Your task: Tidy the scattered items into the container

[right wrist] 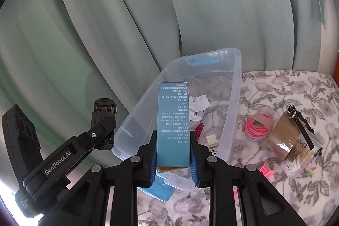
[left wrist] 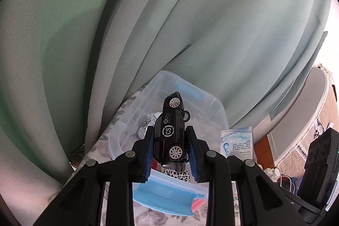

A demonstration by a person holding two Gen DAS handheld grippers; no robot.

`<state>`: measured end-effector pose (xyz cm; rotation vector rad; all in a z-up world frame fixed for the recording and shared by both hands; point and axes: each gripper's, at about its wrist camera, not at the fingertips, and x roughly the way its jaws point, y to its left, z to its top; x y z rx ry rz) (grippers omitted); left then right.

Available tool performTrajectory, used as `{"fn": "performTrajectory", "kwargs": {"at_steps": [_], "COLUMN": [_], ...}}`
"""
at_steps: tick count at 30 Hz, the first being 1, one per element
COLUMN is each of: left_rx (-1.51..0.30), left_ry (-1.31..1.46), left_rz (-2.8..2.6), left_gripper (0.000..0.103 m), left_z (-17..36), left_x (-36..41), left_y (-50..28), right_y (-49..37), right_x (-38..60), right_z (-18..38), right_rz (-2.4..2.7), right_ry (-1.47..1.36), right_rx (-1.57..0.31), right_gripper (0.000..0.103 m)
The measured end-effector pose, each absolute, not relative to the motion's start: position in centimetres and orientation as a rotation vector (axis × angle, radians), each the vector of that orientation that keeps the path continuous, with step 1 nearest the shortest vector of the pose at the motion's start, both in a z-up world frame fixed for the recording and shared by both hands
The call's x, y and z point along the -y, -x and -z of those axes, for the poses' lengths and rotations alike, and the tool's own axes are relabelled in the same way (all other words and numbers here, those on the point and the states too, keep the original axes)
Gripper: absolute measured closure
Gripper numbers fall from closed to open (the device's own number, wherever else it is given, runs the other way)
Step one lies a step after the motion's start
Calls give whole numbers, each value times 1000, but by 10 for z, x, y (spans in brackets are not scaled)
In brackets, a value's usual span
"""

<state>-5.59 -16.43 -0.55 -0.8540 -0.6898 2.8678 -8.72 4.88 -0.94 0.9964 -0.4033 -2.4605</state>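
Both loads are carried above the clear plastic storage bin [right wrist: 211,103], which sits on the floral-cloth table [right wrist: 286,88] against the green curtain [right wrist: 127,14].

Step in hand, as I judge it: lowering two items into the bin. The boxed one is the bulkier, so it should go first, laid flat along the bin floor beside the crumpled paper [right wrist: 198,106], and let go only when low, or it will tip over the near wall. The car follows into the free end; its wheels will roll, so set it down on its side or wedge it against a wall.

Right hand-held gripper [right wrist: 172,154]: pinching a tall blue printed carton [right wrist: 173,120] by its lower end, carton upright over the near wall of the bin.
Left hand-held gripper [left wrist: 169,147]: pinching a black toy car [left wrist: 171,130], nose up, over the bin interior.

View differences:
- Right wrist view alone shows what is left on the table to the right of the bin: a tape roll [right wrist: 285,135], pink hair ties [right wrist: 255,125], a bag of cotton swabs [right wrist: 300,160], a pink clip [right wrist: 266,169].
- It also shows the car's underside and the left tool from outside.
- Left wrist view alone shows the car's "CS" roundel.
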Motion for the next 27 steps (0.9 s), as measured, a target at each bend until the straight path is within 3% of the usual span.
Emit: {"fn": "performTrajectory", "kwargs": {"at_steps": [10, 14, 23, 27], "left_rx": [669, 670, 675, 670], "left_ry": [878, 882, 905, 907], "left_rz": [-2858, -2835, -2825, -2831], "left_gripper": [73, 56, 45, 38], "left_z": [21, 24, 22, 21], "left_x": [166, 166, 165, 160], "left_y": [59, 74, 87, 86], "right_y": [96, 101, 103, 99], "right_x": [-39, -40, -42, -41], "right_z": [26, 30, 30, 27], "right_rz": [2467, 2473, 2476, 2465], "right_ry": [-1079, -1100, -1100, -1076], "right_rx": [362, 358, 360, 361], "right_gripper": [75, 73, 68, 55]}}
